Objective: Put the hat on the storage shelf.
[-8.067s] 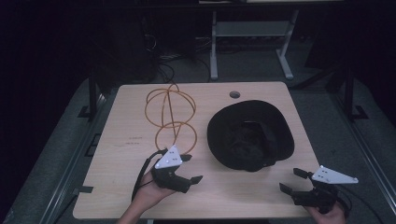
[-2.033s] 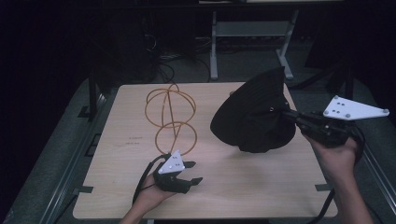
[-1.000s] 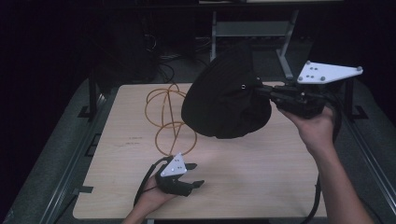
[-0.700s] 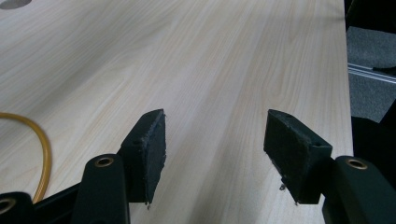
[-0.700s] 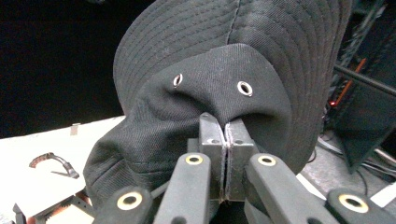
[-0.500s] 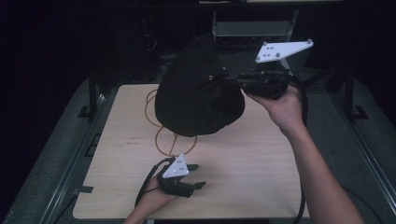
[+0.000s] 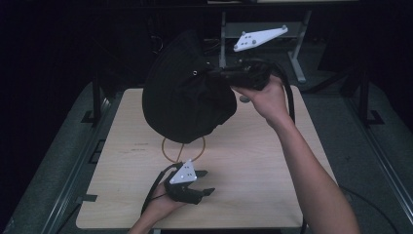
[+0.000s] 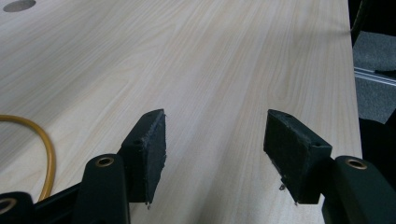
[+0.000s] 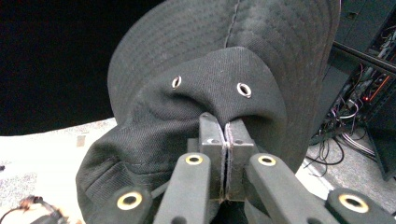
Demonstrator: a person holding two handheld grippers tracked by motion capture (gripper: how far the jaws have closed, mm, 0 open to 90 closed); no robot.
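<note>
Black fabric is what your right tongs have: they are pressed together on a fold of the hat, just below its two metal eyelets, so thin a pinch that the pads nearly meet. You hold the hat in the air over the far middle of the table, its brim hanging down and hiding most of the orange wire stand beneath; only a low loop of that stand shows under the brim. I judge that the step in hand is to bring the hat over the stand and lower it on. To do it well, keep the pinch firm, since so little cloth could slip out. Let the crown's opening face downward before you descend, and centre it over the top of the stand rather than over the visible loop. Lower straight and slowly, because a light wire frame may tip if the brim drags it sideways. Your left tongs rest spread and empty on the near part of the table, close to the stand's foot; they are well placed to steady the wire if it wobbles
</note>
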